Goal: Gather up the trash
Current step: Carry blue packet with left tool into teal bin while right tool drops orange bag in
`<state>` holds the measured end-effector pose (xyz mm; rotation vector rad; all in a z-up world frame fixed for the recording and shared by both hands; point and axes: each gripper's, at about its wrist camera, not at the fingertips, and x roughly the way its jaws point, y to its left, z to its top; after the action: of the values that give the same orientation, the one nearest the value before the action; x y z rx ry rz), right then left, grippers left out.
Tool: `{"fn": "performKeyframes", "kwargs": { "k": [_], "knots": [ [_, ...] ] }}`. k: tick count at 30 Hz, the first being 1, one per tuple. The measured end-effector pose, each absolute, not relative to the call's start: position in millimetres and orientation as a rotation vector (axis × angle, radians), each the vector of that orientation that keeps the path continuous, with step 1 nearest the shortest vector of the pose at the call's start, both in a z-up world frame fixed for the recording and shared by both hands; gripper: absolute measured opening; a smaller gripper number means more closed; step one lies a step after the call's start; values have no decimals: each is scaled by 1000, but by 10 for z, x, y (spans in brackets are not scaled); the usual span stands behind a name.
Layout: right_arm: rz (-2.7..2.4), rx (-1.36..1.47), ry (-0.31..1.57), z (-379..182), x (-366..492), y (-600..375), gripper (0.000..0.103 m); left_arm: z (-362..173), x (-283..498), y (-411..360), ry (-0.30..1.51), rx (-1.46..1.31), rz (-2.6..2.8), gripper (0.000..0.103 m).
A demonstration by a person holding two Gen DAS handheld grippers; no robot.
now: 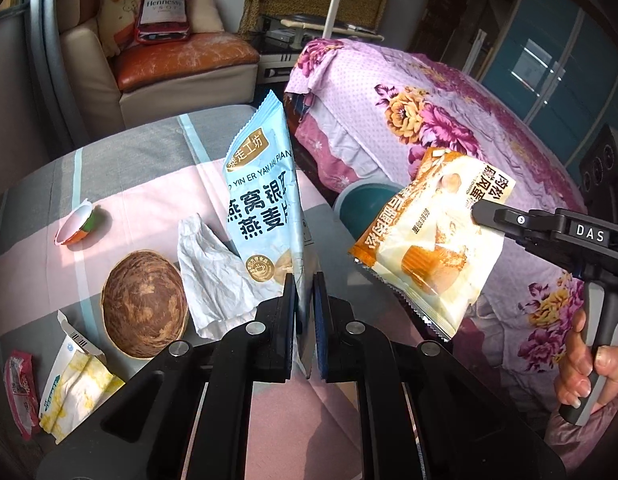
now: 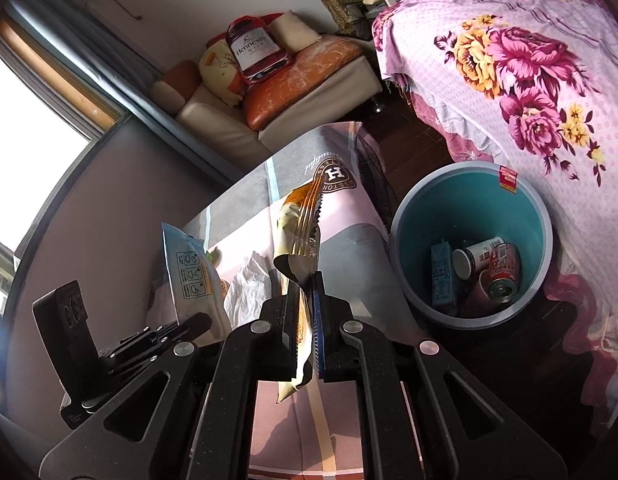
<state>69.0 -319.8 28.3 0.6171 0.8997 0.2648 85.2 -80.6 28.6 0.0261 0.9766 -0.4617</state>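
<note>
My left gripper (image 1: 305, 280) is shut on the lower end of a light blue oatmeal packet (image 1: 265, 196), which stands upright above the table. My right gripper (image 2: 307, 280) is shut on an orange and cream cake wrapper (image 2: 299, 232). In the left wrist view that wrapper (image 1: 425, 240) hangs to the right, clamped by the right gripper (image 1: 475, 212), with a hand (image 1: 589, 364) on its handle. The blue packet (image 2: 189, 272) and the left gripper (image 2: 201, 322) show at the left of the right wrist view. A teal-lined trash bin (image 2: 469, 192) sits on the floor right of the table, holding cans and a carton.
On the striped tablecloth (image 1: 149, 152) lie a crumpled white tissue (image 1: 213, 272), a brown round shell (image 1: 143, 304), a small jelly cup (image 1: 79, 226), a torn yellow-white box (image 1: 77, 392) and a red wrapper (image 1: 19, 392). A floral-covered bed (image 1: 449, 120) stands right, a sofa (image 1: 181, 64) behind.
</note>
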Motion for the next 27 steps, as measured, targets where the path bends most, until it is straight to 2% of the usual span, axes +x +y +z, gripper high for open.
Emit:
{"fn": "performKeyframes", "kwargs": {
  "k": [15,27],
  "knots": [
    [84,732,880,-198,888,-4202,6,-159,1293,-2062,1073,173,-578,9],
    [-38,738,887,-421,907,-4611,6,-445,1492,-2502,1133,221,-608,10]
  ]
}}
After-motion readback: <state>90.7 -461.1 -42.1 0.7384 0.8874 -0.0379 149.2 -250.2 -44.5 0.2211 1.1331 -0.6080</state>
